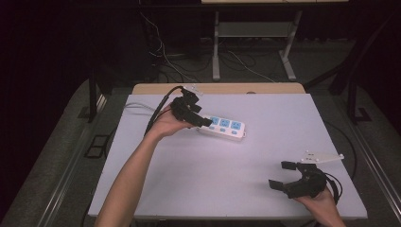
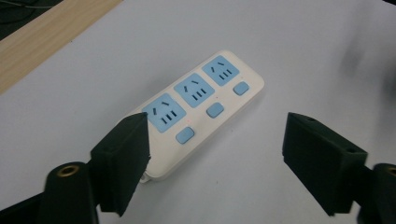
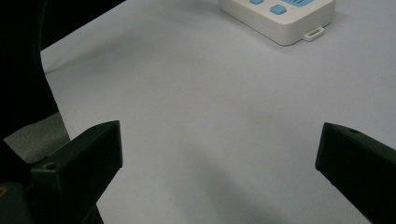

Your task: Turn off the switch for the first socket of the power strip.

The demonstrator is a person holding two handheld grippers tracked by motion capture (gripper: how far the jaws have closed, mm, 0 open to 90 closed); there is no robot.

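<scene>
A white power strip (image 1: 222, 126) with three blue sockets and three blue buttons lies flat on the white table, left of its middle. My left gripper (image 1: 201, 119) hangs at the strip's left end. In the left gripper view, the left gripper (image 2: 219, 140) is open; one jaw overlaps the near end of the power strip (image 2: 201, 107), and the other stands well off to the side of it. My right gripper (image 1: 278, 174) rests open near the front right corner with nothing between its jaws (image 3: 219, 144). The right gripper view shows one end of the power strip (image 3: 280, 18) far ahead.
The white table top (image 1: 213, 189) has a wooden strip (image 1: 217, 88) along its far edge. Cables (image 1: 165, 56) and the legs of a stand (image 1: 215, 52) are on the dark floor behind. A cable trails from the left gripper off the table's left side.
</scene>
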